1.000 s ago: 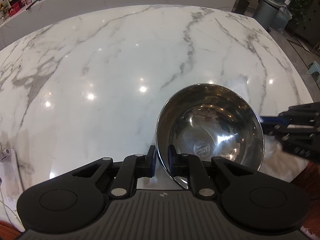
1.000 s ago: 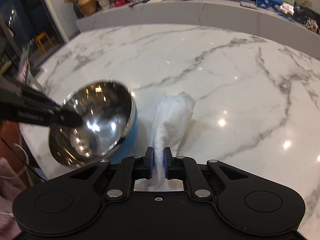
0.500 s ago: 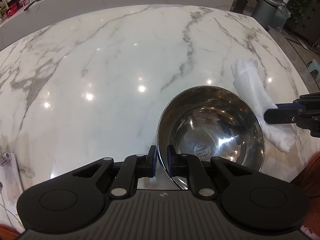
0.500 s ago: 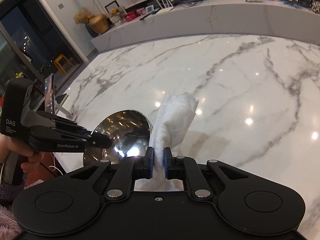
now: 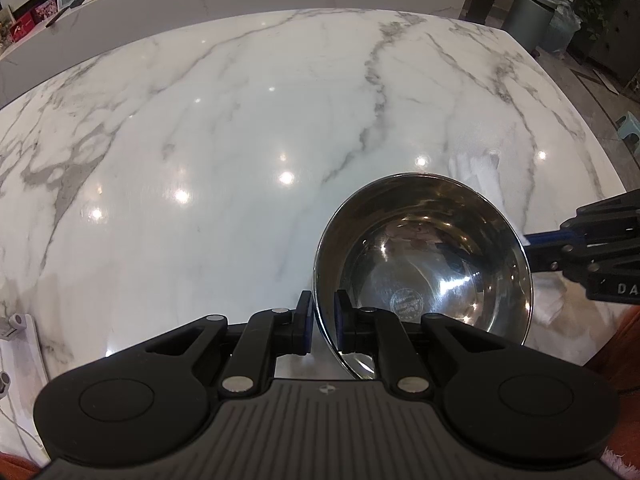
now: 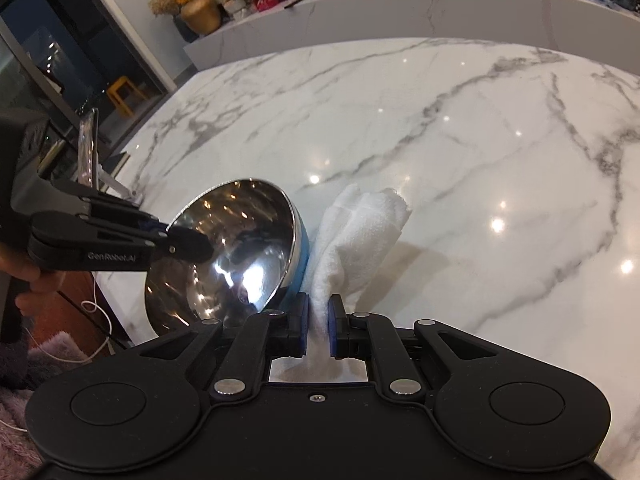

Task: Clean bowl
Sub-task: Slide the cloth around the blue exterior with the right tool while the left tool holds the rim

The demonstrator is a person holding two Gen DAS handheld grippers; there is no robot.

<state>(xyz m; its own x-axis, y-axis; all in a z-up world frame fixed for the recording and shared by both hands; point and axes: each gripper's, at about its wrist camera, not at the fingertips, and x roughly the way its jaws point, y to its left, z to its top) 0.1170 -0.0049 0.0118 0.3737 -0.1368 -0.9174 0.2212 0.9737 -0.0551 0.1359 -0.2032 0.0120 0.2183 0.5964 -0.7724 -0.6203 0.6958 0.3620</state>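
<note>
A shiny steel bowl (image 5: 424, 264) with a blue outer wall (image 6: 302, 248) is held tilted above the near edge of the marble table (image 5: 240, 140). My left gripper (image 5: 322, 320) is shut on the bowl's near rim, one pad inside and one outside. The right wrist view shows the left gripper (image 6: 192, 242) reaching in from the left onto the bowl (image 6: 228, 248). My right gripper (image 6: 318, 320) is shut on a bunched white cloth (image 6: 360, 232) that stands just right of the bowl. From the left wrist, the right gripper (image 5: 532, 246) sits at the bowl's right rim, the cloth (image 5: 476, 172) blurred behind it.
A phone on a stand (image 6: 86, 148) and a white cable (image 6: 96, 304) sit by the table's left edge. A long marble counter (image 6: 440, 4) runs behind the table. A grey bin (image 5: 528, 12) and plants stand on the floor beyond the far right corner.
The right gripper with the cloth has swung back in close beside the bowl's right rim after standing farther off half a second ago. The left gripper and bowl have stayed put.
</note>
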